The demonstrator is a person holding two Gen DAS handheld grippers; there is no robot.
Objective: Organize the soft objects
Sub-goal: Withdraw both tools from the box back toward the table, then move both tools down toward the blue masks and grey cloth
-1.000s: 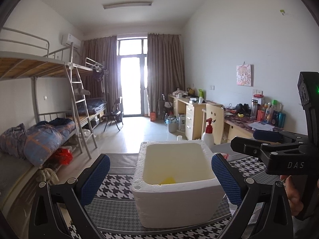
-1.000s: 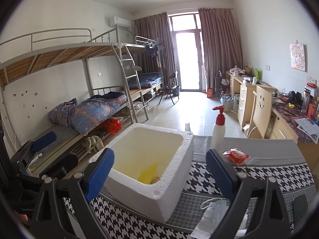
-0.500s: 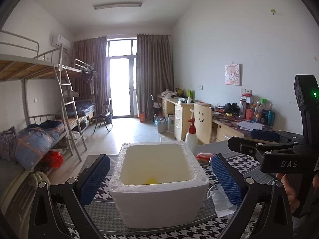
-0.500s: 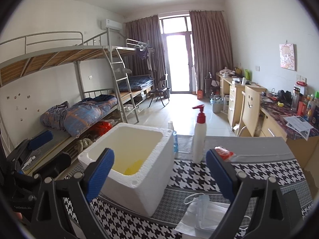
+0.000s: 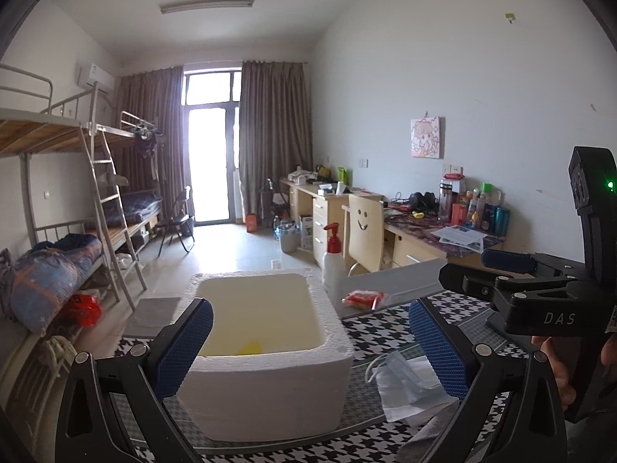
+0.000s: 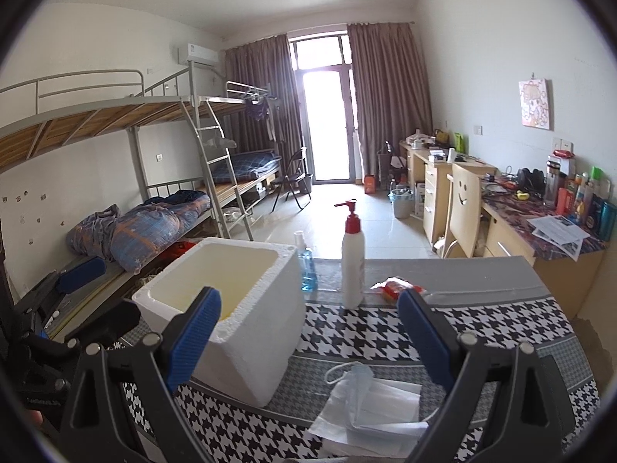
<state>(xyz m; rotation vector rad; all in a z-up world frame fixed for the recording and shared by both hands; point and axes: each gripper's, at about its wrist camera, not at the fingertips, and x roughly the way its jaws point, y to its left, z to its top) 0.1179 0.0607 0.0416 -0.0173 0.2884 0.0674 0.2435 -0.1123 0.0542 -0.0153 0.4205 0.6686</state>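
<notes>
I have both tools spread wide and empty: my left gripper (image 5: 308,351) frames the open white styrofoam box (image 5: 266,366), and my right gripper (image 6: 308,332) hangs just right of that box. A pale blue disposable face mask (image 6: 366,401) lies flat on the black-and-white houndstooth tablecloth (image 6: 482,332), near the box's right side. Something yellow (image 5: 248,346) sits inside the box. Behind the box stand a white pump bottle with a red top (image 6: 353,258) and a small blue spray bottle (image 6: 306,262); a red packet (image 6: 393,287) lies beside the pump bottle.

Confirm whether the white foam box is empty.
Not empty: the white foam box holds something yellow at its bottom; what it is, cannot tell.
</notes>
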